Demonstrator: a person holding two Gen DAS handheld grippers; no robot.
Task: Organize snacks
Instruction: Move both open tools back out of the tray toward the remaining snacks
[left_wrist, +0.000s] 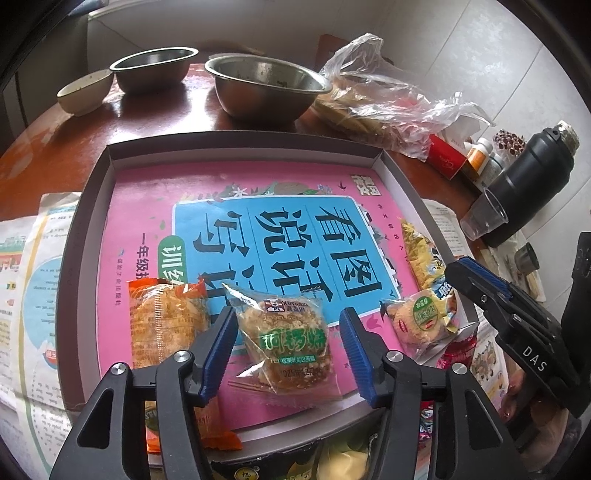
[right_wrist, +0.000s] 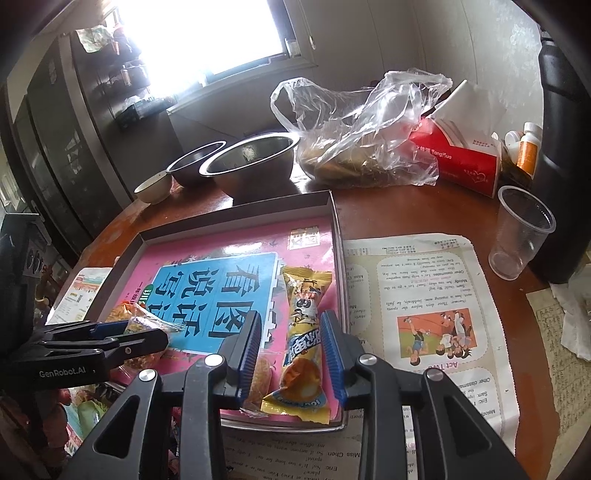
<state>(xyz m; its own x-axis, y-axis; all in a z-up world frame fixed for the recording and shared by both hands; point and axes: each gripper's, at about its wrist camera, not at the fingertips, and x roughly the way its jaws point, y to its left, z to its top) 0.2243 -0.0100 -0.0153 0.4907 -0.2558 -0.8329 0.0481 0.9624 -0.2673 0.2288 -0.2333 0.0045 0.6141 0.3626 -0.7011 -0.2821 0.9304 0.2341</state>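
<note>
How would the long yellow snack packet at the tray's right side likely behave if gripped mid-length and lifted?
The long yellow snack packet is film-wrapped, so probably light and somewhat slippery. Its crimped ends would likely flop. It lies flat in the tray, so rolling seems unlikely.

1. A shallow grey tray (right_wrist: 334, 218) lined with a pink and blue book cover lies on a round brown tabletop (right_wrist: 399, 210).
2. The right gripper (right_wrist: 290, 354) hangs over the tray's near right corner, its blue pads apart.
3. Between the pads lies a long yellow snack packet (right_wrist: 301, 332) along the tray's right edge; neither pad visibly presses it.
4. A clear-wrapped cake (right_wrist: 260, 376) lies just left of the packet, by the left pad.
5. The left gripper (right_wrist: 125, 338) reaches in at the tray's near left, over other wrapped snacks (right_wrist: 142, 323).
6. Past the tray's far edge stand two steel bowls (right_wrist: 251, 162) and a plastic bag (right_wrist: 362, 136).
7. A clear cup (right_wrist: 521, 232) stands near the tabletop's right edge.
</note>
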